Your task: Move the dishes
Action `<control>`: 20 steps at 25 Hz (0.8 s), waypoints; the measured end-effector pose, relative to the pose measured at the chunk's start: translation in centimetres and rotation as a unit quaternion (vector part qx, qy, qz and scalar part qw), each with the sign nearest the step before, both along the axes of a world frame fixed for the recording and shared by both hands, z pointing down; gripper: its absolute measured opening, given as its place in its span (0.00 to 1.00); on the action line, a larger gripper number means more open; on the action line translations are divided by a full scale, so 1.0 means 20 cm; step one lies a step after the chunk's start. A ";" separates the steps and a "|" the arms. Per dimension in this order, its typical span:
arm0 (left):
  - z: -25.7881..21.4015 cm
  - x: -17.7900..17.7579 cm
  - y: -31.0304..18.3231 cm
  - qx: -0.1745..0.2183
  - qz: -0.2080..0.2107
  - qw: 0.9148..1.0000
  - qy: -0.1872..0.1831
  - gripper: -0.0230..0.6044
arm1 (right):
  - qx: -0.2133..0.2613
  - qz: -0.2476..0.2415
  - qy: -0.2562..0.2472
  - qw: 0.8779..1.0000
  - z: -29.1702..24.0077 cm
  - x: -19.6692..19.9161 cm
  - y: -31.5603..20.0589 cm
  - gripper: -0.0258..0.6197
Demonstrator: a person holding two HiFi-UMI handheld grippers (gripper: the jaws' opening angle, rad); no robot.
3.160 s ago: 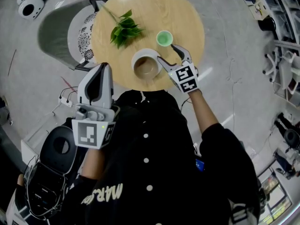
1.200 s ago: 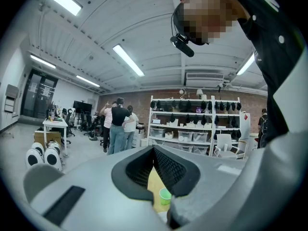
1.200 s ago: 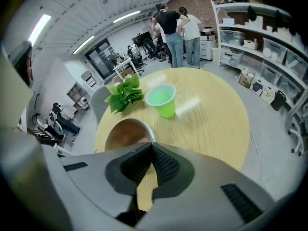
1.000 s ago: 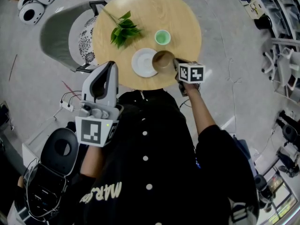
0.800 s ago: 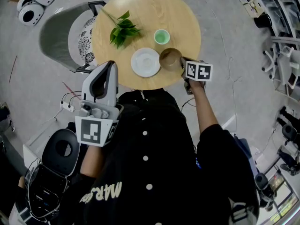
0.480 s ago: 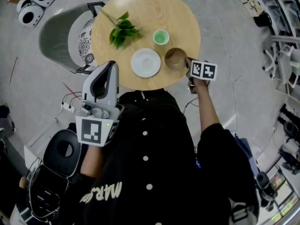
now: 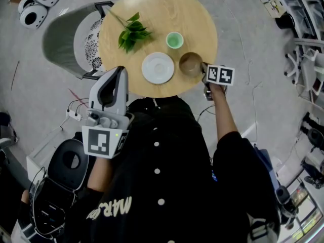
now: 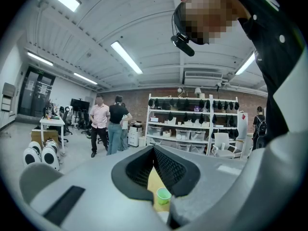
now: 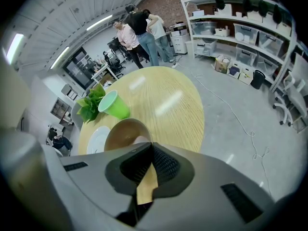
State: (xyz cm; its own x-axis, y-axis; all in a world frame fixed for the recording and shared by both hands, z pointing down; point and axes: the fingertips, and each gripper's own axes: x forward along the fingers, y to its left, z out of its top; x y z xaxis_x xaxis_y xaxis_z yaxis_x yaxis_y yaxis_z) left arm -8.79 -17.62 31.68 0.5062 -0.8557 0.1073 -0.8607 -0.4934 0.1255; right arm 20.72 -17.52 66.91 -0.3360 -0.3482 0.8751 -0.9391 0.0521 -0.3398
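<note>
Here the right gripper (image 7: 202, 69) (image 9: 151, 148) clamps the rim of the brown round bowl (image 7: 191, 64) (image 9: 126, 134), which rests on the round wooden table (image 7: 167, 9) just beside the white saucer (image 7: 158, 68) — the left gripper (image 7: 117, 71) (image 8: 154, 150) is closed, empty.

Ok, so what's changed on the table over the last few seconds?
The right tongs took hold of the brown bowl by its rim, took it off the white saucer and carried it rightward to the right edge of the table; they are shut on it now. The saucer, the green cup, the leafy sprig and the shut left tongs stayed put.
</note>
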 end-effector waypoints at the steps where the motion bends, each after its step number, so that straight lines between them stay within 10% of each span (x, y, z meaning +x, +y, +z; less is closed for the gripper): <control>1: 0.00 0.00 0.00 -0.002 -0.001 1.000 0.000 0.04 | -0.001 0.001 0.000 1.000 0.00 0.00 0.00 0.05; 20: -0.02 -0.01 -0.01 0.003 0.002 1.000 0.000 0.04 | 0.051 -0.003 0.041 0.998 -0.07 0.03 -0.06 0.28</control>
